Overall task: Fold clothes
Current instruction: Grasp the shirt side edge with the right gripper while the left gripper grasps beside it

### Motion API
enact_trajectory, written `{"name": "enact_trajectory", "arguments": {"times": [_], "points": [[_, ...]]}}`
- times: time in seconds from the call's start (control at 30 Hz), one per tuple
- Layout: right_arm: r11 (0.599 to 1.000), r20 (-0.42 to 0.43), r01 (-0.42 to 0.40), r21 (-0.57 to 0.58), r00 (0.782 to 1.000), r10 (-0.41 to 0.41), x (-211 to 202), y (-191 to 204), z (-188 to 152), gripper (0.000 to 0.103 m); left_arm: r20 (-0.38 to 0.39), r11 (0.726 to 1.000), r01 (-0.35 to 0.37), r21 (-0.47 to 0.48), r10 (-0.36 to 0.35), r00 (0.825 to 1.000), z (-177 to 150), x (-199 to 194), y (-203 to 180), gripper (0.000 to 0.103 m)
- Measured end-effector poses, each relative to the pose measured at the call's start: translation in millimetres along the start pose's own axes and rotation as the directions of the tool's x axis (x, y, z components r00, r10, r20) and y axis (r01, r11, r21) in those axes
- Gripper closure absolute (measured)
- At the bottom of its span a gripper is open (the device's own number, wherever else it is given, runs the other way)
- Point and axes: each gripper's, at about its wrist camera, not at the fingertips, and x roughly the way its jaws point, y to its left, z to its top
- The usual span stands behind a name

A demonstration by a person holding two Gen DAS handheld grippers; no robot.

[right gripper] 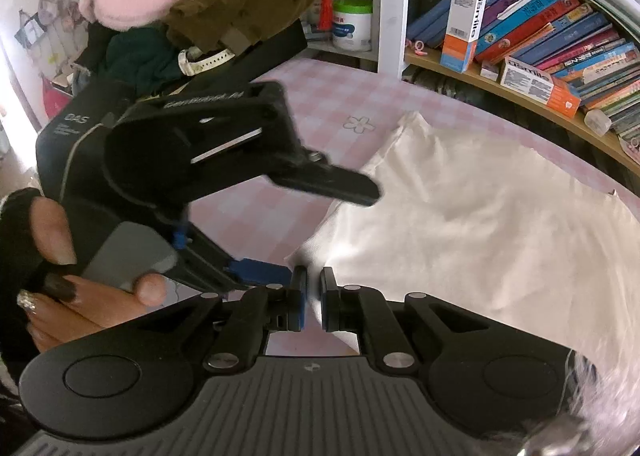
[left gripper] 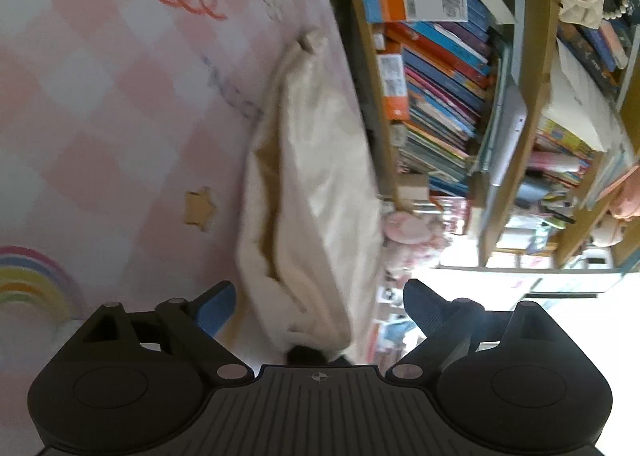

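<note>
The cream garment lies spread on the pink checked bed cover, its far edge running close along the bookshelf at the bed's far right; the open room is to the left, where the cover lies bare out past a small flower print. In the left wrist view the same cloth hangs in a long fold close before the camera, and its lower end drops out of sight behind the gripper body.

That view is tilted and blurred, so where cloth ends and bedding begins near the bottom is hard to make out. The left gripper has its jaws wide apart — the cloth passes between them, but no pad presses on it.

The right gripper points steeply down at the garment's near left edge, its jaws drawn nearly together; whether they pinch cloth I cannot tell. Just left of it, the left hand — in a dark fingerless glove — grips its tool's handle.
</note>
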Motion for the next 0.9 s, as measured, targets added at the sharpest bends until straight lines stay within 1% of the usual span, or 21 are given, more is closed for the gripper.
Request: {"name": "enact_trajectory", "arguments": {"times": [0.1, 0.17, 0.23, 0.3, 0.37, 0.4, 0.43, 0.53, 0.57, 0.63, 0.73, 0.77, 0.8, 0.87, 0.9], "points": [[1.0, -0.021, -0.014, 0.018, 1.0, 0.014, 2.3, -2.2, -0.8, 0.095, 0.004, 1.0, 0.022, -0.016, -0.022, 1.0, 0.6, 6.2, 0.5, 0.011], [0.999, -0.025, -0.022, 0.031, 0.999, 0.023, -0.7, -4.1, -2.4, 0.087, 0.003, 1.0, 0.017, -0.017, -0.017, 1.0, 1.4, 8.2, 1.7, 0.011], [0.999, -0.015, -0.021, 0.046, 1.0, 0.021, -6.5, -7.5, -3.4, 0.055, -0.001, 1.0, 0.006, -0.013, -0.006, 1.0, 2.0, 8.8, 2.6, 0.012], [0.999, -0.017, -0.007, 0.053, 1.0, 0.008, -13.2, -13.5, -3.3, 0.053, -0.001, 1.0, 0.0, -0.009, 0.0, 1.0, 2.1, 9.5, 3.5, 0.012], [0.998, -0.027, 0.011, 0.064, 1.0, -0.009, -20.1, -23.0, -2.4, 0.047, 0.0, 1.0, 0.0, -0.008, 0.0, 1.0, 1.9, 9.9, 4.4, 0.012], [0.997, -0.035, 0.028, 0.074, 0.999, -0.026, -23.9, -30.9, -1.5, 0.04, 0.002, 1.0, 0.0, -0.009, 0.0, 1.0, 1.7, 9.8, 5.1, 0.012], [0.995, -0.043, 0.045, 0.084, 0.998, -0.042, -27.6, -38.8, -0.7, 0.037, 0.005, 1.0, 0.0, -0.01, 0.0, 1.0, 1.5, 9.7, 5.8, 0.012], [0.989, -0.067, 0.096, 0.112, 0.994, -0.089, -38.9, -62.6, 1.8, 0.031, 0.01, 1.0, -0.017, -0.011, 0.017, 1.0, 0.2, 8.3, 8.3, 0.014], [0.985, -0.07, 0.125, 0.118, 0.991, -0.117, -43.0, -72.1, 3.8, 0.029, 0.013, 1.0, -0.026, -0.01, 0.026, 1.0, -0.4, 8.2, 8.7, 0.017], [0.972, -0.062, 0.192, 0.139, 0.981, -0.185, -49.4, -92.7, 11.0, 0.022, 0.016, 0.999, -0.042, -0.005, 0.042, 0.999, -0.9, 7.5, 9.0, 0.02], [0.947, -0.073, 0.262, 0.187, 0.965, -0.253, -48.7, -120.7, 29.4, 0.016, 0.023, 0.997, -0.076, 0.001, 0.076, 0.997, -1.1, 7.5, 9.4, 0.035], [0.94, -0.083, 0.282, 0.192, 0.959, -0.271, -45.4, -127.7, 36.8, 0.016, 0.024, 0.996, -0.093, 0.002, 0.093, 0.995, -1.3, 7.5, 10.2, 0.048], [0.935, -0.094, 0.3, 0.188, 0.953, -0.287, -40.1, -132.9, 45.3, 0.015, 0.026, 0.994, -0.112, 0.004, 0.112, 0.993, -1.6, 7.3, 11.1, 0.056], [0.93, -0.116, 0.323, 0.174, 0.945, -0.306, -26.2, -137.5, 61.7, 0.013, 0.038, 0.988, -0.155, 0.016, 0.154, 0.987, -3.0, 6.1, 12.4, 0.085], [0.93, -0.131, 0.328, 0.168, 0.942, -0.308, -17.9, -138.4, 69.8, 0.012, 0.052, 0.984, -0.175, 0.034, 0.173, 0.984, -4.9, 4.8, 10.2, 0.09]]}}
